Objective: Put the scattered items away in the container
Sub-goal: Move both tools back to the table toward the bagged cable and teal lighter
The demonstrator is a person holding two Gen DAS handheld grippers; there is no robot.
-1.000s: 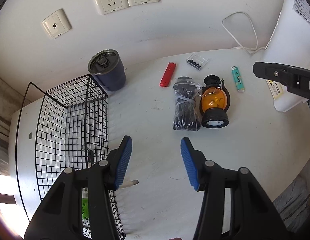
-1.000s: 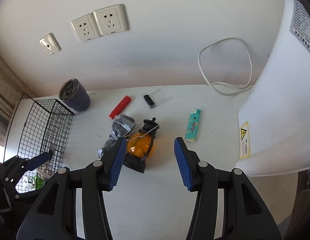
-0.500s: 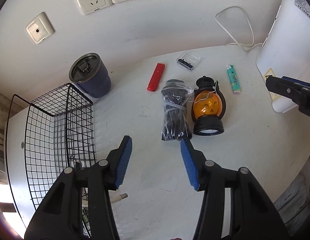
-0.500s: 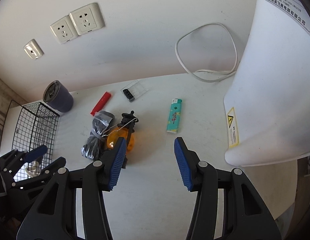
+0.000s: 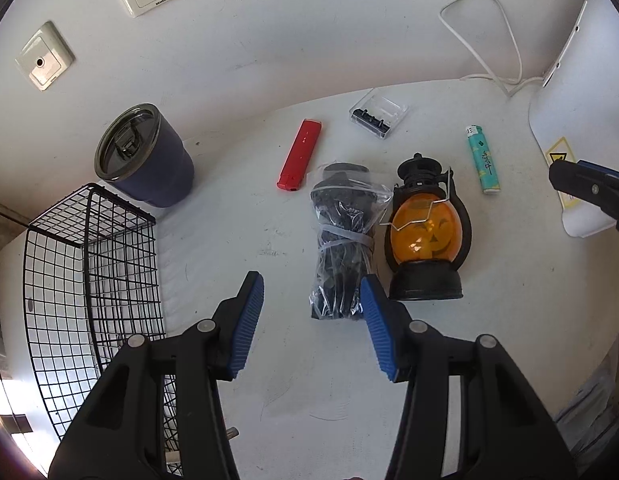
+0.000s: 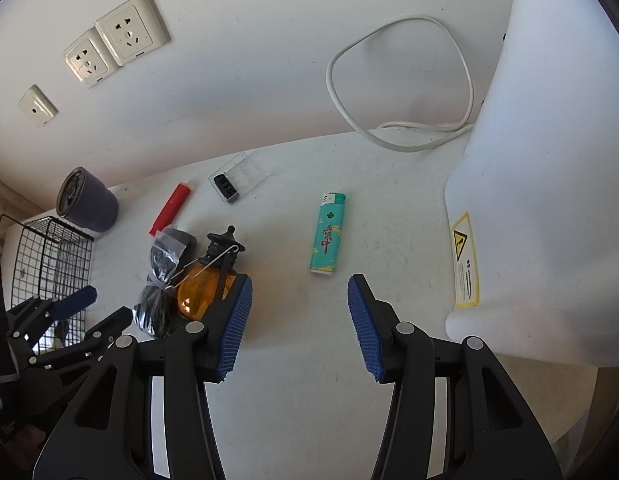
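Observation:
A black wire basket (image 5: 89, 264) stands at the table's left. On the table lie a bagged black bundle (image 5: 341, 248), an orange pumpkin lantern (image 5: 427, 232), a red lighter (image 5: 299, 154), a teal lighter (image 5: 484, 160) and a small clear case (image 5: 378, 117). My left gripper (image 5: 311, 320) is open and empty just short of the bundle's near end. My right gripper (image 6: 299, 324) is open and empty, below the teal lighter (image 6: 327, 234), with the lantern (image 6: 205, 284) at its left finger.
A dark blue lidded tumbler (image 5: 143, 158) stands behind the basket. A large white appliance (image 6: 549, 160) fills the right side, with a white cable (image 6: 409, 80) looped against the wall. Wall sockets (image 6: 113, 44) are above. The basket holds a few small items.
Both grippers have moved forward and to the right over the table. The basket has slid left in the left view, and the teal lighter is now centred ahead of the right gripper.

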